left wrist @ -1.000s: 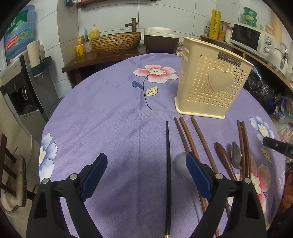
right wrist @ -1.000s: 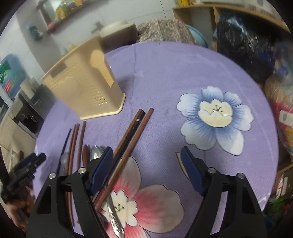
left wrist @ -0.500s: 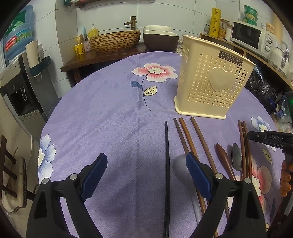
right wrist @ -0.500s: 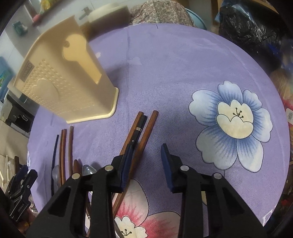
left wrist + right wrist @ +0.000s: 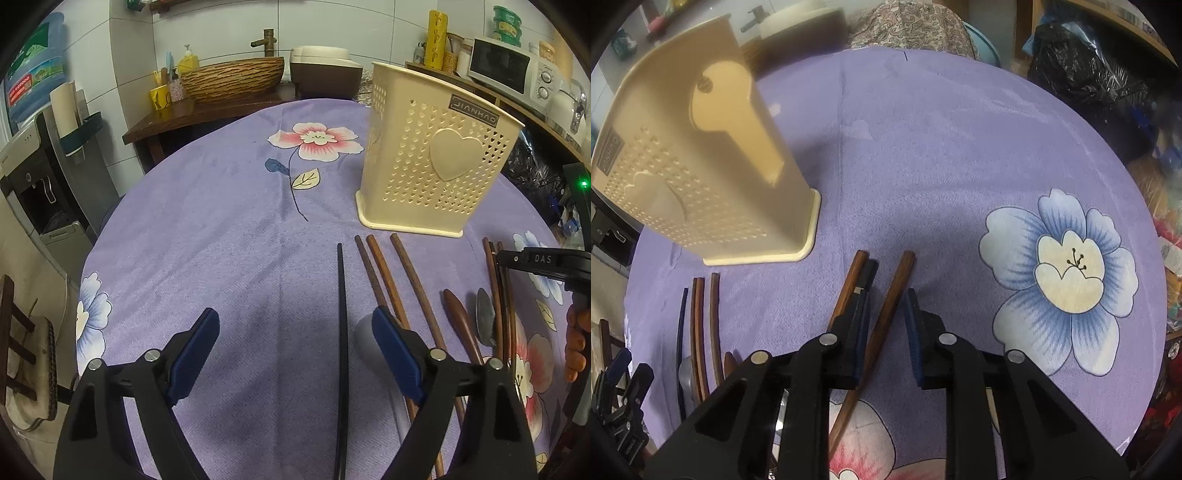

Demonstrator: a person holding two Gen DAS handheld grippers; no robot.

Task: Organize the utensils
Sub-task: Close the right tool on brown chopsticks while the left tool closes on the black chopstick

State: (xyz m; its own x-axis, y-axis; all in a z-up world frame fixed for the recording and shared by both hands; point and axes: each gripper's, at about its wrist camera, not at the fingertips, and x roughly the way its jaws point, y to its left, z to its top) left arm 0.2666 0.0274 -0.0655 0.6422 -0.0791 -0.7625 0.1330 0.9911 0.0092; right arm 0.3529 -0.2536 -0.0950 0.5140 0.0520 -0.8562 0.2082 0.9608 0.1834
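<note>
A cream perforated utensil holder (image 5: 432, 173) stands upright on the purple flowered tablecloth (image 5: 221, 240). Before it lie a black chopstick (image 5: 341, 332), brown chopsticks (image 5: 380, 273), a wooden spoon (image 5: 458, 314) and a metal spoon (image 5: 484, 317). My left gripper (image 5: 293, 317) hovers wide open over the black chopstick, its jaws starting to narrow. My right gripper (image 5: 888, 299) straddles one brown chopstick (image 5: 899, 273) lying on the cloth; its jaws are closing and a gap still shows beside the right pad. A brown and a black chopstick (image 5: 868, 273) lie just outside its left finger.
The holder (image 5: 701, 177) is close to the left front of the right gripper. A side table with a woven basin (image 5: 232, 77) stands behind the round table. A microwave (image 5: 498, 66) and a shelf are at the right. The table edge drops off near the blue flower (image 5: 1067, 273).
The right gripper slid forward along the chopsticks toward the holder, and its jaws narrowed from wide to close around one brown chopstick. The left gripper stayed put.
</note>
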